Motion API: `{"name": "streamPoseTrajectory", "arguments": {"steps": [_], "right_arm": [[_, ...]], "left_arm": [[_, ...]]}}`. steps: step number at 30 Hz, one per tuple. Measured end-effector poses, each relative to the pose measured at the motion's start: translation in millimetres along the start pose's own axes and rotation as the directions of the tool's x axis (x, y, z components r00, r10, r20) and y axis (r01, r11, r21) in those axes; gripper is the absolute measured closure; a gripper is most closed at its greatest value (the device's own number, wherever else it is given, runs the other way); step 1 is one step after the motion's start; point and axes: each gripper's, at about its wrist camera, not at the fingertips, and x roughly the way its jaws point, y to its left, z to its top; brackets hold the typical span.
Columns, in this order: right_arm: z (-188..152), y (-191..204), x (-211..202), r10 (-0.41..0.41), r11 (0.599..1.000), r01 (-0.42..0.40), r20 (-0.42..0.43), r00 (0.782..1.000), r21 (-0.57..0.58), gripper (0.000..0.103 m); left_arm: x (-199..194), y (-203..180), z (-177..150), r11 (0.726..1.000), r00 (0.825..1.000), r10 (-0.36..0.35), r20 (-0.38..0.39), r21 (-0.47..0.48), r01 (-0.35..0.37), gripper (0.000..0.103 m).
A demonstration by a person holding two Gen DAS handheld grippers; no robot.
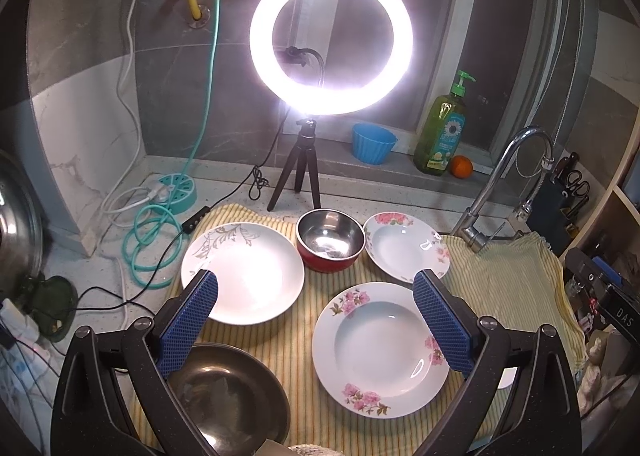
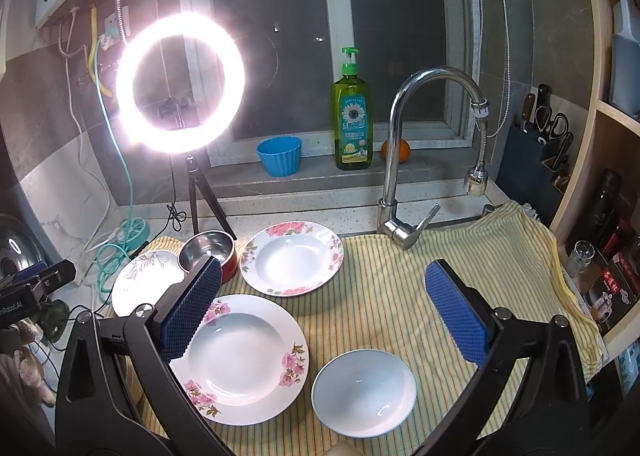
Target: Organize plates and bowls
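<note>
On a yellow striped cloth lie a white plate with a grey leaf pattern, a red bowl with a steel inside, two pink-flowered plates, one near and one far, and a dark metal bowl. The right wrist view shows the near flowered plate, the far one, the red bowl, the leaf plate and a small white bowl. My left gripper is open and empty above the dishes. My right gripper is open and empty.
A lit ring light on a tripod stands behind the dishes. A faucet rises at the cloth's back edge. A blue cup, a green soap bottle and an orange sit on the sill. A knife block stands right.
</note>
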Motion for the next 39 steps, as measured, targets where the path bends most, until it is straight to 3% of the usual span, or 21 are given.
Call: {"name": "streamPoseTrajectory", "arguments": {"steps": [39], "right_arm": [[0.5, 0.1, -0.9, -0.003, 1.000, 0.003, 0.003, 1.000, -0.008, 0.000]], "left_arm": [[3.9, -0.7, -1.8, 1.000, 1.000, -0.012, -0.023, -0.011, 0.012, 0.005]]}}
